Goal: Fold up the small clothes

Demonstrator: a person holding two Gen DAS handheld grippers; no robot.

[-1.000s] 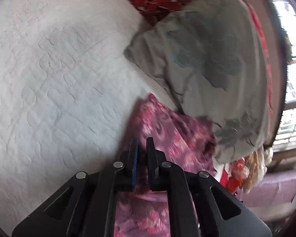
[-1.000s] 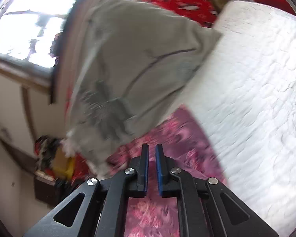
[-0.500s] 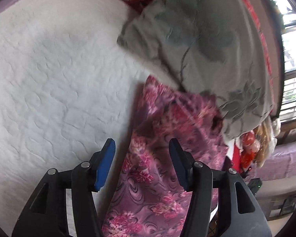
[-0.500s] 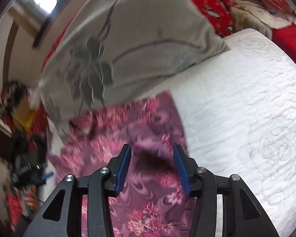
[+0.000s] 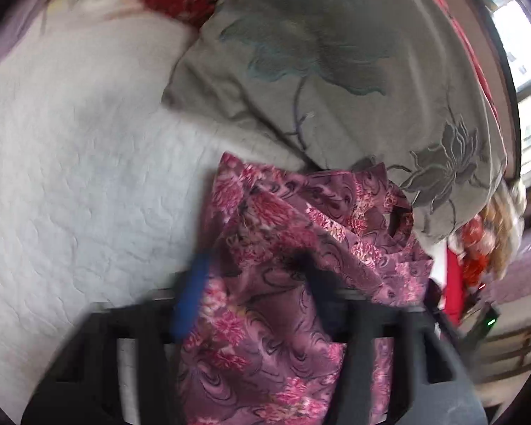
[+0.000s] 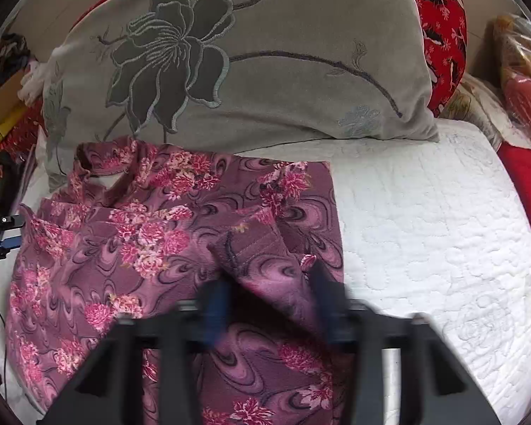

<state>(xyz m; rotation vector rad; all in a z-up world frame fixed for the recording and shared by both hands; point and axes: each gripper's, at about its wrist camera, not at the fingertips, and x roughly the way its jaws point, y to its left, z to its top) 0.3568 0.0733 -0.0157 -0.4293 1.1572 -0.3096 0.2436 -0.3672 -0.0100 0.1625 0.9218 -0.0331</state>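
Observation:
A purple garment with pink flowers (image 6: 166, 244) lies on the white quilted bed (image 6: 424, 233), its far edge against a grey pillow. It also shows in the left wrist view (image 5: 301, 241), rumpled. My left gripper (image 5: 255, 283) is open just above the cloth, jaws wide apart and blurred. My right gripper (image 6: 270, 294) is open over a raised fold of the garment (image 6: 258, 248), which lies between its jaws. Neither holds anything.
A large grey pillow with an embroidered flower (image 6: 237, 63) lies behind the garment; it also shows in the left wrist view (image 5: 336, 81). Red patterned cushions (image 6: 442, 24) sit behind it. Clutter lies off the bed's edge (image 5: 485, 244). White quilt (image 5: 70, 163) stretches left.
Both grippers were shut on the garment one second ago, then opened and let it go. The garment now lies on the bed and both grippers have drawn back and tilted.

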